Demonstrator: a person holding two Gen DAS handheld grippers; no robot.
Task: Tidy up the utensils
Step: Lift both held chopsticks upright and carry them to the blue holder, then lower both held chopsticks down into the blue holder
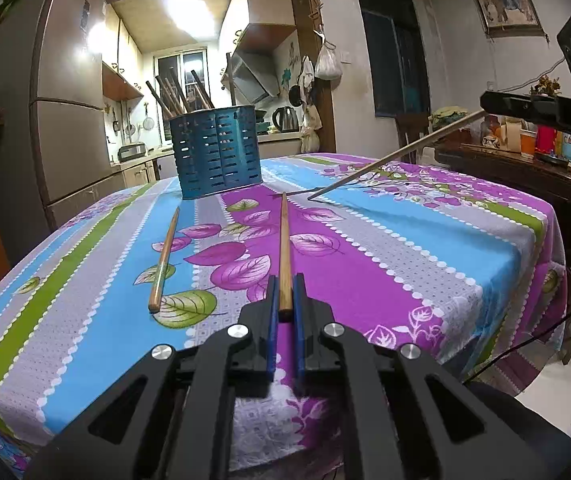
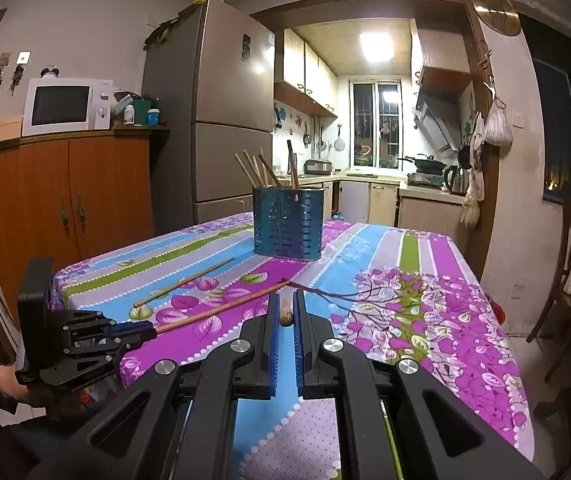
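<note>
The left hand-held gripper (image 1: 284, 300) is clamped on the thick end of a wooden chopstick (image 1: 284, 248), whose slim tip reaches forward over the worktop (image 1: 425, 264) toward the blue perforated utensil holder (image 1: 216, 152). Gripping at the butt end keeps the long shaft free in front, which should make it easier to aim the tip into the holder. The right hand-held gripper (image 2: 285, 312) is likewise closed on a second chopstick (image 1: 395, 156); in the left wrist view this one slants down from the gripper, its tip at or just above the floral tablecloth (image 1: 385, 280), though actual contact cannot be told. In its own view only the stick's butt end shows between the blue pads. A third chopstick (image 1: 164, 256) lies loose on the cloth, just left of the one in the left gripper and not yet picked up. The holder stands upright near the far side of the worktop, with several chopsticks (image 1: 177, 94) already leaning out of its top, so the sorting looks partly done. Judging by that, the two held sticks are probably meant to join them, with the loose one left for afterward. The slant of the right stick suggests it needs lifting and turning before it can drop in.
</note>
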